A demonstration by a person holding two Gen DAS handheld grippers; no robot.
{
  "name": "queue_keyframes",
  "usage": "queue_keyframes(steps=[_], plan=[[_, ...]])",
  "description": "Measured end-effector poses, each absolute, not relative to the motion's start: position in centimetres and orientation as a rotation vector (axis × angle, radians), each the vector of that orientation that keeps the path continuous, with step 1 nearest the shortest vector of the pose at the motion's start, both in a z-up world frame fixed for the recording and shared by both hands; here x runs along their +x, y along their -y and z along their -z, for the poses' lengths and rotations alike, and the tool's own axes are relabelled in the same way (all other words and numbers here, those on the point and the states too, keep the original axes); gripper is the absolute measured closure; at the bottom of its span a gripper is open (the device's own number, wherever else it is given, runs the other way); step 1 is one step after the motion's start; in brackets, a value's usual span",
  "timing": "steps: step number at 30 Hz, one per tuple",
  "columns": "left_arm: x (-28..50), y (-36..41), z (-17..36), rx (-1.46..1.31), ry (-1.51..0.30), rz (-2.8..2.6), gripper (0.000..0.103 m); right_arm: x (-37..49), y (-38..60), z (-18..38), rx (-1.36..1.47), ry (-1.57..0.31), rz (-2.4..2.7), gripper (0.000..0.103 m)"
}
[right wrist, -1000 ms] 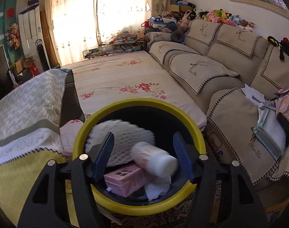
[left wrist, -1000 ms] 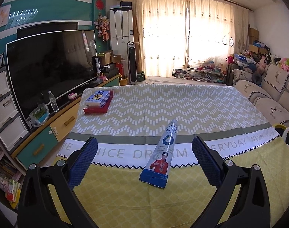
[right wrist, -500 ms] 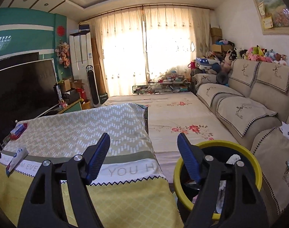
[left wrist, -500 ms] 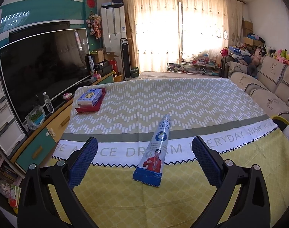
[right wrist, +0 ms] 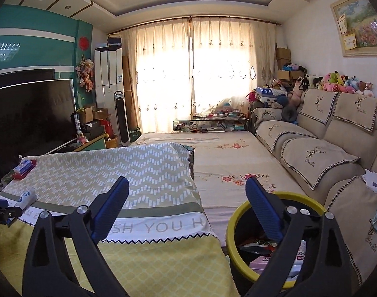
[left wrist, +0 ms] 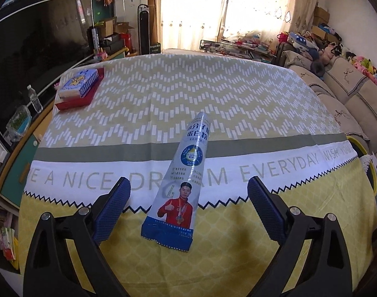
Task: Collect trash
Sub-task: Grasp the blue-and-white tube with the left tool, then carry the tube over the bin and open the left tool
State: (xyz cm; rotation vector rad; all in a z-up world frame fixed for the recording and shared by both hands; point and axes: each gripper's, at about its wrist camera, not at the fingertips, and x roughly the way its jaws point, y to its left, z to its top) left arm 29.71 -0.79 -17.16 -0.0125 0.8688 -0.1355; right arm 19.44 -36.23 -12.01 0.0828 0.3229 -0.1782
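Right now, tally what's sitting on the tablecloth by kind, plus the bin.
Blue-and-white wrapper pouch, lying flat between the open left gripper fingers: 1
Blue-and-white box, on the red tray: 1
Red tray, far left corner: 1
Yellow-rimmed trash bin, beside the table under the open right gripper: 1
Total: 4

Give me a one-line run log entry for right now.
left gripper: open, straddling tube on tablecloth, not gripping | right gripper: open, empty | bin: beside table, holds trash | step: grasp tube
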Motion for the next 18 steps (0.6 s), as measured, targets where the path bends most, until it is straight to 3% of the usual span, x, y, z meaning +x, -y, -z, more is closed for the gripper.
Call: queue_keyframes(steps=[8,16,18], plan=[[31.4,1.1,17.7,0.014,-0.908,0.137,0.027,19.9,36.5,12.1,0.095,-0.336,0.170,0.011],[31.2,2.2,17.1,0.063,-0.893,0.132,0.070,20.1,36.3,12.2,0.087,-0.340,0.171,0.009],[31.0,2.2,17.1,0.048,-0.891,0.135,0.073,20.1,36.3,12.2,0.088,-0.340,0.171,0.008]])
